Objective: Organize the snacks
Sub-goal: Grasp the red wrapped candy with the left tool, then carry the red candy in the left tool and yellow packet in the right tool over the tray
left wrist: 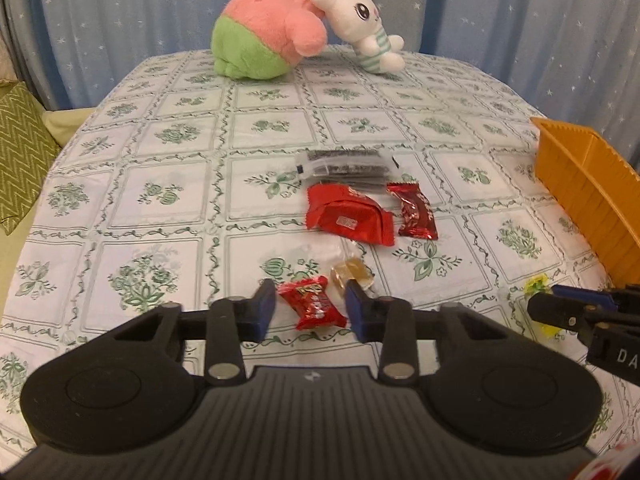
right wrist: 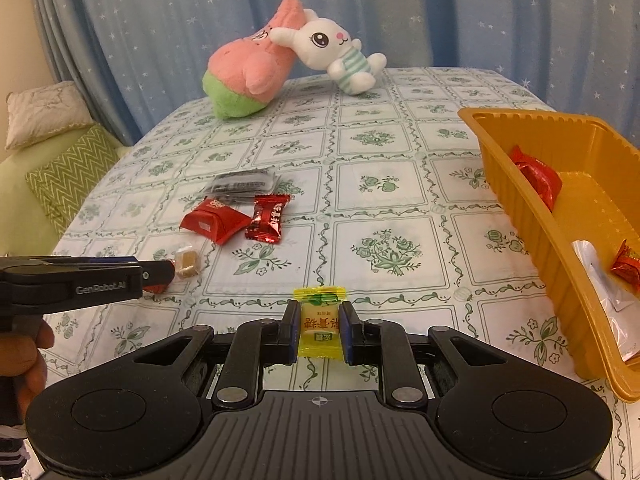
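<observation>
My left gripper (left wrist: pixel 310 294) sits low on the flowered tablecloth, its blue pads touching both ends of a small red candy (left wrist: pixel 313 306). Just beyond lies a gold-brown sweet in clear wrap (left wrist: pixel 354 274). Farther off are a large red packet (left wrist: pixel 348 216), a dark red candy (left wrist: pixel 414 212) and a dark see-through packet (left wrist: pixel 344 166). My right gripper (right wrist: pixel 319 307) is shut on a yellow candy (right wrist: pixel 320 330) over the cloth. To its right stands the orange tray (right wrist: pixel 520 200), which holds red candies and a silvery packet. The left gripper (right wrist: pixel 160 272) shows side-on at the left of the right wrist view.
A pink-and-green plush (left wrist: pixel 264 36) and a white rabbit plush (left wrist: pixel 360 24) lean together at the table's far edge, before a blue starred curtain. Green cushions (right wrist: pixel 68 176) lie off the table's left side. A hand (right wrist: pixel 28 356) holds the left gripper.
</observation>
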`<state>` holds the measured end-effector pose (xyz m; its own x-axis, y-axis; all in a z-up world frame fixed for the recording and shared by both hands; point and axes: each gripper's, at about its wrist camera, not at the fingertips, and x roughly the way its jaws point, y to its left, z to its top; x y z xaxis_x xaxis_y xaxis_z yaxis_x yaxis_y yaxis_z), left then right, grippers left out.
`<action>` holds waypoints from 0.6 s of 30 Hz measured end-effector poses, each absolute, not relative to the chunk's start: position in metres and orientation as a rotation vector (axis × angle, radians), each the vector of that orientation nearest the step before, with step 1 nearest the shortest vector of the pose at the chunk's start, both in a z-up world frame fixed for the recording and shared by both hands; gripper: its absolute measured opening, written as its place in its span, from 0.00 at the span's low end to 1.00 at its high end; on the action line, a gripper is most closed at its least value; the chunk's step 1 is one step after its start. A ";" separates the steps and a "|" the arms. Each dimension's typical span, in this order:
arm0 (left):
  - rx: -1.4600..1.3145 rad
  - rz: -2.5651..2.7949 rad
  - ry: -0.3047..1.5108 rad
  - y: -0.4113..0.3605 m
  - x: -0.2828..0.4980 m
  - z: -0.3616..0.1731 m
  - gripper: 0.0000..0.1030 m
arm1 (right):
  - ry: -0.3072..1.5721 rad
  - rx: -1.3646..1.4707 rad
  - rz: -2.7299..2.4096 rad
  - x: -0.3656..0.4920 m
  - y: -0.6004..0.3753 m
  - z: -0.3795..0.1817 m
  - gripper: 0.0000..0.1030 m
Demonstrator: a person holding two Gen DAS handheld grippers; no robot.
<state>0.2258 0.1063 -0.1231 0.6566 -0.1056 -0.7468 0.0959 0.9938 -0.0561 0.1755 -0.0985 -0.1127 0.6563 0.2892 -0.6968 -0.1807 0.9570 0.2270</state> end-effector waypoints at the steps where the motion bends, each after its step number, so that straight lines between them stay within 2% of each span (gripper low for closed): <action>1: -0.011 -0.115 0.854 0.106 0.226 -0.124 0.19 | 0.813 0.144 0.265 0.176 -0.099 -0.113 0.20; 10: 0.027 -0.094 0.878 0.103 0.214 -0.119 0.15 | 0.798 0.143 0.266 0.169 -0.106 -0.100 0.20; 18: -0.009 -0.090 0.842 0.082 0.186 -0.083 0.15 | 0.754 0.162 0.243 0.152 -0.128 -0.068 0.20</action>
